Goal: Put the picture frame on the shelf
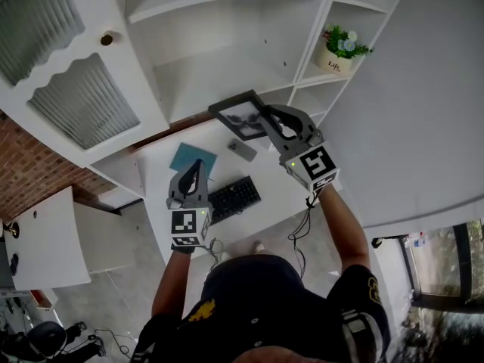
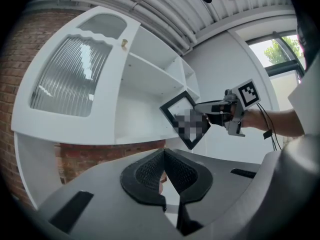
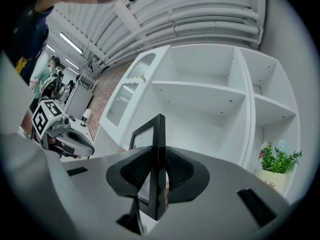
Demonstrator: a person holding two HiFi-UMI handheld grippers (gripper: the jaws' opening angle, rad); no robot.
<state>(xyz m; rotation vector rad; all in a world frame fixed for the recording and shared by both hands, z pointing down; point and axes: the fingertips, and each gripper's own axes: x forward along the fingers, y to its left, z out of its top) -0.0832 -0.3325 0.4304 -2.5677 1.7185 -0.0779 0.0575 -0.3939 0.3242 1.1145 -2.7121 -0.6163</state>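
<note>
The black picture frame [image 1: 239,116] hangs in the air in front of the white shelf unit [image 1: 219,70], above the desk's far edge. My right gripper [image 1: 266,118] is shut on the frame's right edge. In the right gripper view the frame [image 3: 156,144] stands edge-on between the pads, with the empty shelf boards [image 3: 200,88] behind it. The left gripper view shows the frame [image 2: 181,113] tilted like a diamond. My left gripper [image 1: 198,165] hovers lower over the desk, shut with nothing in it [image 2: 164,158].
On the white desk [image 1: 166,157] lie a blue notebook [image 1: 191,157], a black keyboard [image 1: 234,197] and a small grey remote [image 1: 242,150]. A potted plant [image 1: 340,48] stands in the right-hand shelf column. A ribbed-glass cabinet door [image 1: 83,100] is at the left.
</note>
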